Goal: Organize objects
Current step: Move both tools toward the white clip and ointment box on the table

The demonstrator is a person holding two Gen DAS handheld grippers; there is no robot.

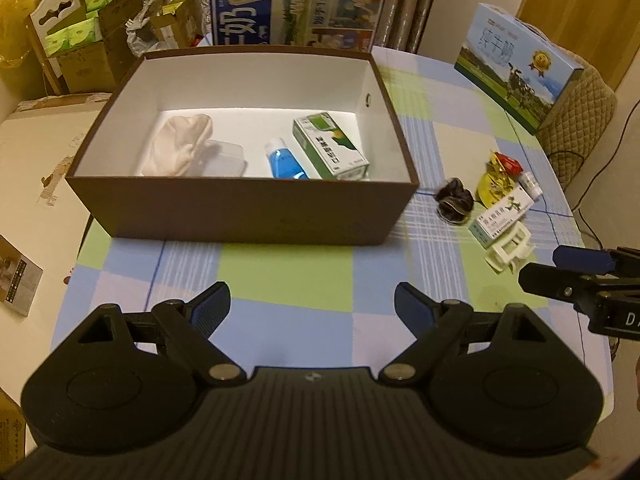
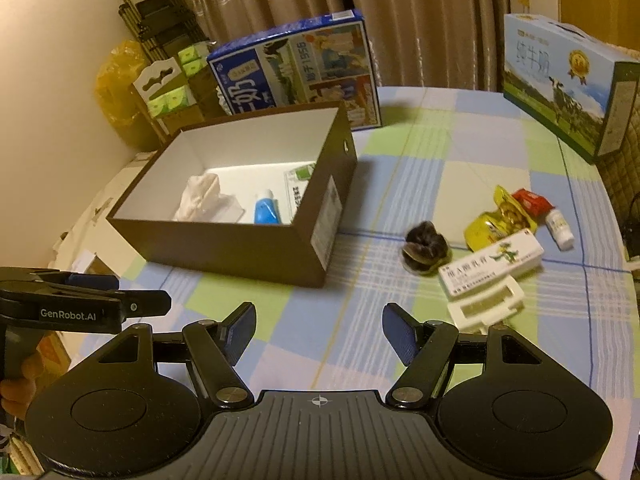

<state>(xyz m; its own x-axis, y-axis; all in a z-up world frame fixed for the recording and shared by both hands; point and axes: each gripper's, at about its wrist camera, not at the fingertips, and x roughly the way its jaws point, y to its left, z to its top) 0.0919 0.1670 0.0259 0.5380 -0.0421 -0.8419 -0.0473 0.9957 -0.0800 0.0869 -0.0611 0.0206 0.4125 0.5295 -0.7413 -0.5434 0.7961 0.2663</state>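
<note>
A brown open box [image 1: 240, 208] [image 2: 256, 252] sits on the checked tablecloth. Inside lie a white cloth [image 1: 180, 144], a clear plastic case [image 1: 222, 158], a blue tube [image 1: 286, 160] and a green-white carton [image 1: 330, 146]. To its right on the cloth lie a dark scrunchie [image 2: 426, 248], a yellow packet [image 2: 500, 220], a red packet [image 2: 530, 202], a small white bottle [image 2: 560, 230], a white medicine carton [image 2: 492, 266] and a white plastic clip [image 2: 484, 308]. My left gripper [image 1: 314, 308] stands open before the box. My right gripper [image 2: 318, 332] is open too, holding nothing.
Two milk cartons stand at the back: a blue one [image 1: 298, 4] behind the box and a light-blue one [image 1: 516, 68] on the right. Cardboard boxes with green packs [image 1: 84, 40] stand off the table to the left. A quilted chair back [image 1: 576, 116] lies past the table's right edge.
</note>
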